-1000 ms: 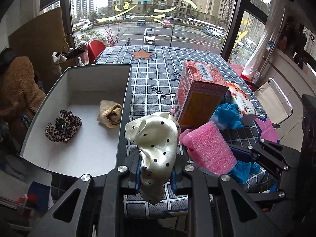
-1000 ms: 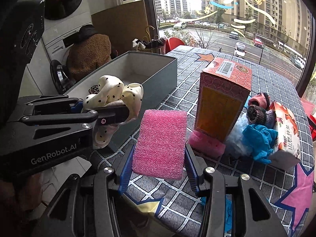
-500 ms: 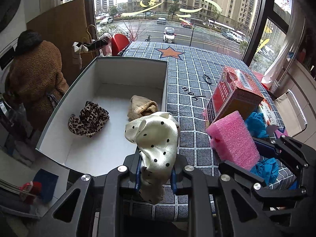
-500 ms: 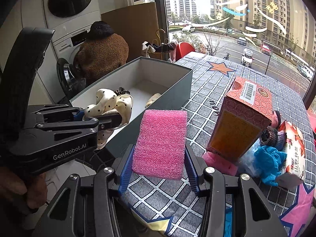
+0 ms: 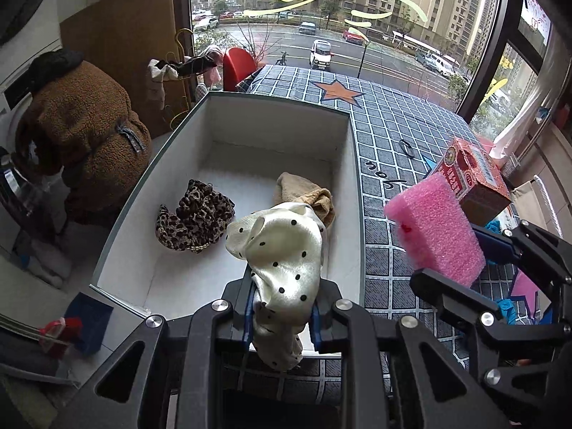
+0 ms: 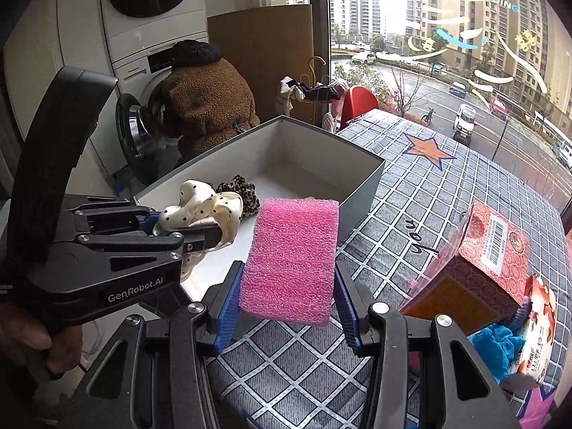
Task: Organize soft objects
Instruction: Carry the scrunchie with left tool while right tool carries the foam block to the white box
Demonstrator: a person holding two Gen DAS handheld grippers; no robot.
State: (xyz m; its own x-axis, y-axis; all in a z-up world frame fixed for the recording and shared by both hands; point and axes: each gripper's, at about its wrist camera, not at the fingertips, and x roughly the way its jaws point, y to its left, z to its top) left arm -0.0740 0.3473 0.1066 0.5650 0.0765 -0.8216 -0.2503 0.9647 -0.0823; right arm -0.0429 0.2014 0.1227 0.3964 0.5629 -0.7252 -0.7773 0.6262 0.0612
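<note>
Both fingers pinch: left gripper [image 5: 280, 316] dotted cloth [image 5: 282, 250], right gripper [image 6: 287, 302] pink sponge [image 6: 291, 262].

Glowing with soft, overcast daylight from the window [image 5: 357, 35].
Bending hard at fisheye edges, darkening in corners; staying mostly sharp, perhaps slightly overexposing the sky.

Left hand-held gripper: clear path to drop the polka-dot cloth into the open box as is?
Probably yes. The left hand-held gripper holds the polka-dot cloth at the near edge of the open box; there is no lid, and the leopard scrunchie and tan cloth leave bare floor.
</note>
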